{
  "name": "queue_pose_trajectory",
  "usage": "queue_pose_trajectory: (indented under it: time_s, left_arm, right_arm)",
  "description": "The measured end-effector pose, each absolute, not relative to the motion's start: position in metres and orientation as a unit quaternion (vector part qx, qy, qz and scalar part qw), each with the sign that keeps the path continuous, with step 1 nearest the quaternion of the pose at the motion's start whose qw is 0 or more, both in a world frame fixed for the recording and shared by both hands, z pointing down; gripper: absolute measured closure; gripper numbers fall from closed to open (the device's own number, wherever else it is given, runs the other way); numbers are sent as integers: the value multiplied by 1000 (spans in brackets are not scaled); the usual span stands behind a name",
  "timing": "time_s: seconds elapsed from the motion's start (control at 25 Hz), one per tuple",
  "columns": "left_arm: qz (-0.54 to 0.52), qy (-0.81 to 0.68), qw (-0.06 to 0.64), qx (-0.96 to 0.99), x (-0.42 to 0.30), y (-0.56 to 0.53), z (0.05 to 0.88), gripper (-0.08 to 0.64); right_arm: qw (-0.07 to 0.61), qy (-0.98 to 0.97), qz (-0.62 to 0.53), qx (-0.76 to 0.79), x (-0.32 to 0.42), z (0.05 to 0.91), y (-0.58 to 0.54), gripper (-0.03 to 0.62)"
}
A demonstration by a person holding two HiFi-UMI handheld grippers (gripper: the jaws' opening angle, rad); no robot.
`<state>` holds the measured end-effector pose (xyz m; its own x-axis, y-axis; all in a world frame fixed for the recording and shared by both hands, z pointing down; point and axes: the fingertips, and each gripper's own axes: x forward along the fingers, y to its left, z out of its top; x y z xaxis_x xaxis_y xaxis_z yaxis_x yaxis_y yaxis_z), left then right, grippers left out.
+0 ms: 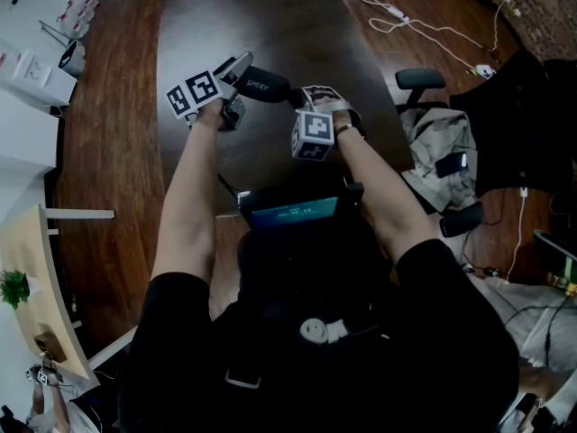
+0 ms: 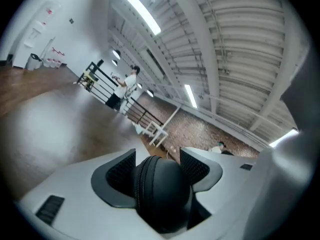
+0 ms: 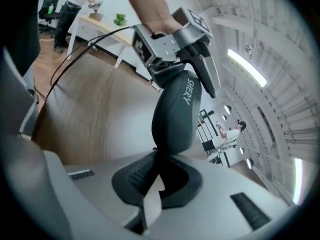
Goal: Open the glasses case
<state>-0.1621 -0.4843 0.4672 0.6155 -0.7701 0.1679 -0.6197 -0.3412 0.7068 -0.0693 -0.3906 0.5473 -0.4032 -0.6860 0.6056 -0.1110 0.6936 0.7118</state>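
**A:** What takes up most of the view?
**B:** Seen from above, a long dark worktop [image 1: 270, 25] on a wood floor [image 1: 108, 152]. A chair [image 1: 424, 84] draped with cloth stands at the worktop's right edge.

**A:** And the person?
**B:** They wear dark clothes. Both bare forearms [image 1: 189, 197] reach out over the worktop, with a gripper in each hand.

**A:** What is the left gripper doing?
**B:** The left gripper [image 2: 159, 165] is clamped on one rounded end of the case [image 1: 263, 87]. Its ribbed pads [image 2: 121, 170] press on both sides of that end. The zip [image 2: 141, 184] runs up between them.

**A:** And the right one?
**B:** The right gripper [image 3: 159, 176] has its jaws together, right at the case's other end. The tip of the case touches the spot where they meet. I cannot tell whether they pinch the zip pull.

**A:** So where is the case?
**B:** It is black with pale lettering on its side, and it looks zipped up. It is held in the air above the worktop, spanning from one gripper to the other.
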Motion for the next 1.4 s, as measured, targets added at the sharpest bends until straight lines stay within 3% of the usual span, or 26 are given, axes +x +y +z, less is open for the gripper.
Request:
queue_pose_trajectory:
  time_s: [0.08,0.24,0.36,0.4,0.6,0.92,1.16,1.28,1.32,1.4]
  left_arm:
    - [-149,-449,367,801,-168,-488,458,260]
    - [-241,-412,407,779,-156,-487,448,239]
    - [-167,-395,391,815,-133,-478,457,244]
    - [-155,-395,390,817,-133,-477,459,277]
    - [-142,-381,414,815,-133,-475,463,314]
    - [-73,-297,453,838,-106,-456,474,319]
    - [-79,-318,445,833,-107,-462,476,318]
    - [-94,-362,442,815,-122,-474,481,318]
    - [-91,-378,439,810,-129,-477,484,318]
    - [-85,-397,437,803,-139,-481,490,318]
  right_arm:
    - [460,-795,-281,277,-78,541,-390,585]
    - [435,-812,-246,302,-95,540,-390,584]
    - [424,-815,-254,303,-107,534,-388,584]
    - [423,-815,-257,302,-107,534,-388,584]
    - [422,-830,-225,288,-105,540,-388,584]
    - [419,-831,-189,314,-84,529,-407,584]
    - [411,-835,-155,331,-78,534,-410,579]
    - [389,-852,-103,336,-73,534,-414,558]
    - [379,-863,-75,326,-73,536,-412,521]
    - [351,-892,-11,285,-79,536,-402,367]
